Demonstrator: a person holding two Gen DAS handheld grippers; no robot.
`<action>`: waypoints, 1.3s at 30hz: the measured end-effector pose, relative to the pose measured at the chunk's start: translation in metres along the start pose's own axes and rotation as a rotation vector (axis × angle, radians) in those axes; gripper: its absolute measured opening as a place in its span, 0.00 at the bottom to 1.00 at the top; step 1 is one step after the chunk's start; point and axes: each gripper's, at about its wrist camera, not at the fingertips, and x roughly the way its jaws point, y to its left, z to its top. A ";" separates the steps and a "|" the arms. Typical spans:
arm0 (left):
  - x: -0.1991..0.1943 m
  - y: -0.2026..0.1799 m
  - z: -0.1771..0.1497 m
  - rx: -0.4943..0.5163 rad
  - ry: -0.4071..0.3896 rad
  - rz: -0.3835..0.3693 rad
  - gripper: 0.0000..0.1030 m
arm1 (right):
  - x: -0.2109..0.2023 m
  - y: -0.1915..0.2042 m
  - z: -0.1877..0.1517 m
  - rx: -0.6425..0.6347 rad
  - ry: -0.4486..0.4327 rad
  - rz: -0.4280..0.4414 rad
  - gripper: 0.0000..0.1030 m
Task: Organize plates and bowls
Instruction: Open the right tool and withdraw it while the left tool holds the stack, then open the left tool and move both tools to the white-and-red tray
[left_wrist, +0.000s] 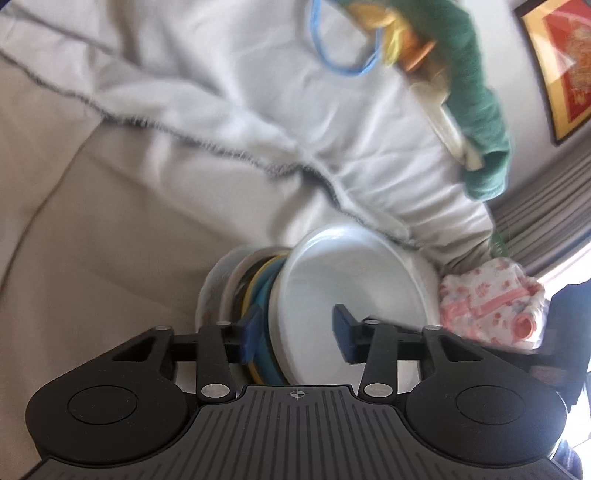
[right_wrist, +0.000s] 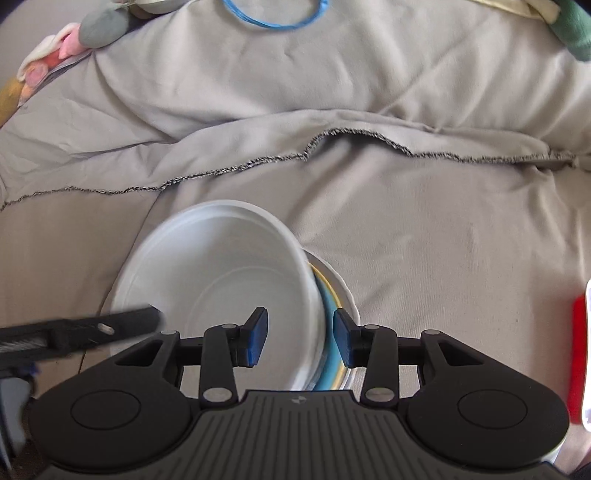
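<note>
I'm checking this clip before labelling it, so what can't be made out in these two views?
- Stack under the white bowl: count hidden by bowl, both views.
- Right gripper: pad contact with the bowl rim unclear.
- Red-and-white object: cut off by right wrist view's edge.

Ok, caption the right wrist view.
Right claw straddles the white bowl rim atop stacked plates.
</note>
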 end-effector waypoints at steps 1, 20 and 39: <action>-0.005 -0.002 0.000 0.008 -0.012 -0.013 0.43 | 0.001 -0.001 -0.001 0.003 0.001 -0.005 0.38; -0.020 -0.032 0.005 -0.069 -0.190 0.119 0.43 | -0.027 -0.037 -0.010 0.072 -0.110 0.079 0.39; 0.177 -0.223 -0.043 0.085 0.216 0.056 0.34 | -0.065 -0.337 -0.035 0.502 -0.190 -0.036 0.57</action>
